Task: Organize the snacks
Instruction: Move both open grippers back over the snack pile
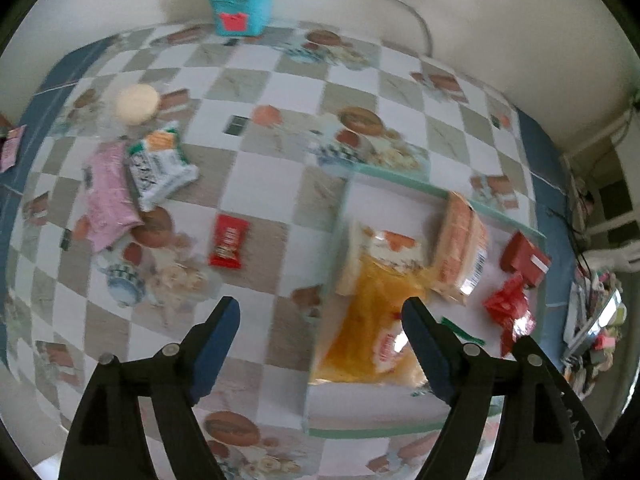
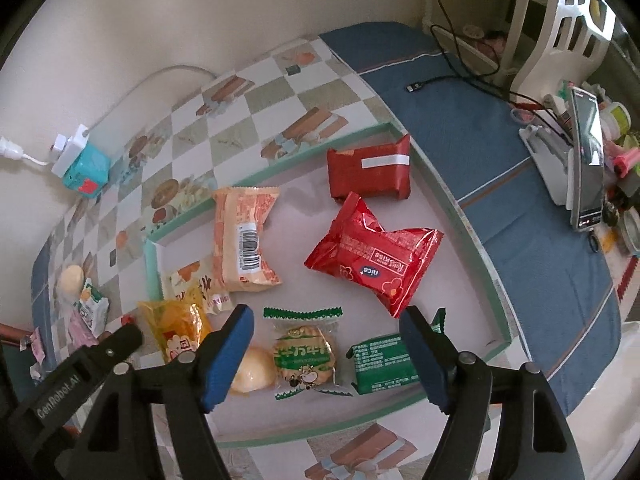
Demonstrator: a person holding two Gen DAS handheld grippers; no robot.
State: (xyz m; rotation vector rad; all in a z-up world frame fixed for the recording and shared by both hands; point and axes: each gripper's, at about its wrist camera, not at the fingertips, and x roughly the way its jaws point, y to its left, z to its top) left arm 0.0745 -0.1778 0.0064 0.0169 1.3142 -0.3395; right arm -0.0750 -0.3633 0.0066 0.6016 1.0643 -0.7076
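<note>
Both tongs are open and hold nothing. The left tongs hang over the checked counter, right at the near left edge of the white tray. One blue finger is over the counter and the other is over the yellow snack bag in the tray. The right tongs hang over the tray too, above the round green-and-white cookie pack, with a pale round bun just beside it. Most snacks already lie in the tray: the orange pack, the big red bag, the dark red box and the green pack. Some snacks are still out on the counter. The small red candy bar is the nearest one. It lies ahead of the left tongs and a little to their left, and its long side points away from them. Farther off to the left are the pink pack, the green-and-white pack and a pale round cake. I think the left hand should go next, because it is much nearer to them than the right hand.
</note>
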